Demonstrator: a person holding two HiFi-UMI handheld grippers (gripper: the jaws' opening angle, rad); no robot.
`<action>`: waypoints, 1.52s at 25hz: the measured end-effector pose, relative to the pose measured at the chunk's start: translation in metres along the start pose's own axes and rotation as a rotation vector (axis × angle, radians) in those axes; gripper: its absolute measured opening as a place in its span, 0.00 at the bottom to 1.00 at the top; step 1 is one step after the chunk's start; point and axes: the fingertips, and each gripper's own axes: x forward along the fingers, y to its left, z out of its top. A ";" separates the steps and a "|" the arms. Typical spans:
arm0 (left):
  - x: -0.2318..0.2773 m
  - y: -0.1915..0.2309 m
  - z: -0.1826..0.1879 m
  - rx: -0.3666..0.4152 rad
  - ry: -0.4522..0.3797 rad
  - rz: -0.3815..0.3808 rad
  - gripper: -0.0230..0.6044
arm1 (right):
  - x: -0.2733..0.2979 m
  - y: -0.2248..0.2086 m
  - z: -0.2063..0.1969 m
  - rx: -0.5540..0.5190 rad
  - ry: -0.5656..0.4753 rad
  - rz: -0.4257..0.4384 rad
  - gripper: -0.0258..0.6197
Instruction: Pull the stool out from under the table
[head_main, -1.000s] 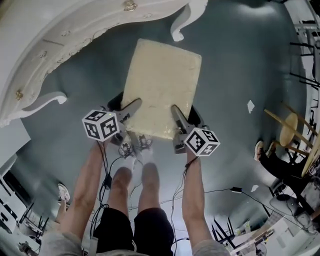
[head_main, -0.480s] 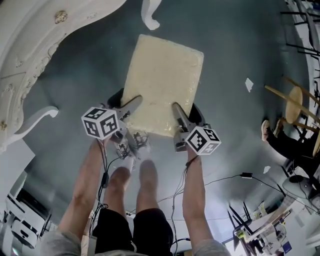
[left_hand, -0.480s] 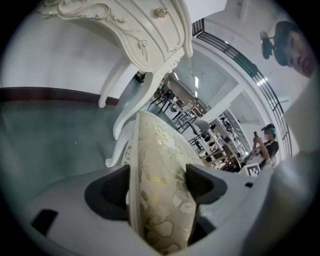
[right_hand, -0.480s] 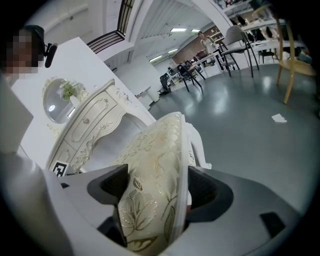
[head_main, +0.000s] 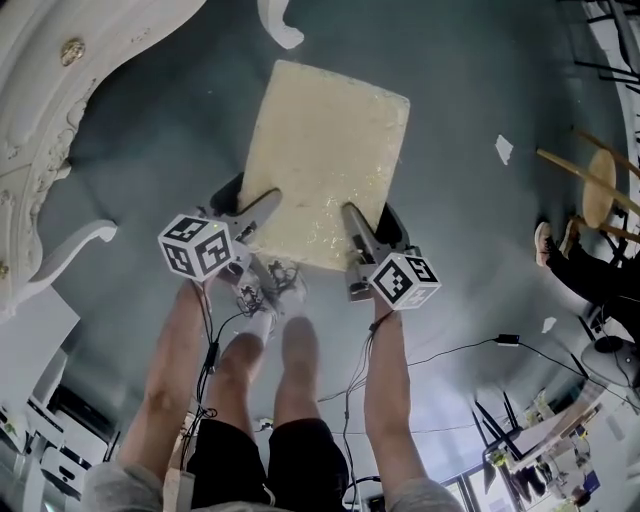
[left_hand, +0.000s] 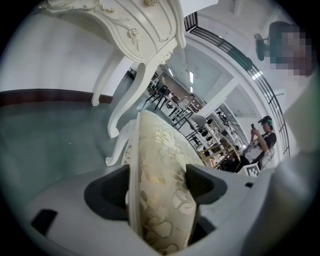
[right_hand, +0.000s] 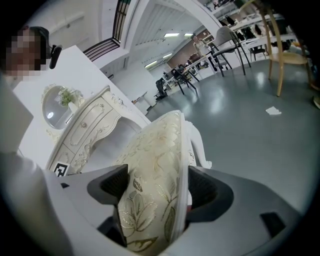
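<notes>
As fingers (left_hand: 107, 192) clamp stool (head_main: 325, 160), edge between them

Head cam sits way up top and looks almost straight down, so you get the stool (head_main: 325, 150) from above and the white table (head_main: 40, 110) curling in at upper left. The camera on the left gripper (head_main: 250, 203) rides low right behind its jaws, super close, staring along the stool's cushion edge-on toward a table leg. The one on the right gripper (head_main: 370, 225) does the same from the other side, with a wooden chair (right_hand: 289, 58) far off to the right. All three share the stool and table, and the head cam also catches that chair at its right edge.
</notes>
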 end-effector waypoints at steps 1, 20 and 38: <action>-0.001 0.000 -0.002 -0.002 -0.001 0.000 0.60 | -0.001 0.000 -0.002 0.001 0.001 0.001 0.63; -0.011 0.010 -0.048 0.004 0.014 0.001 0.60 | -0.011 -0.006 -0.048 0.005 0.032 0.015 0.63; -0.049 -0.026 0.029 0.133 -0.071 0.116 0.58 | -0.028 0.051 0.024 -0.289 0.059 -0.081 0.63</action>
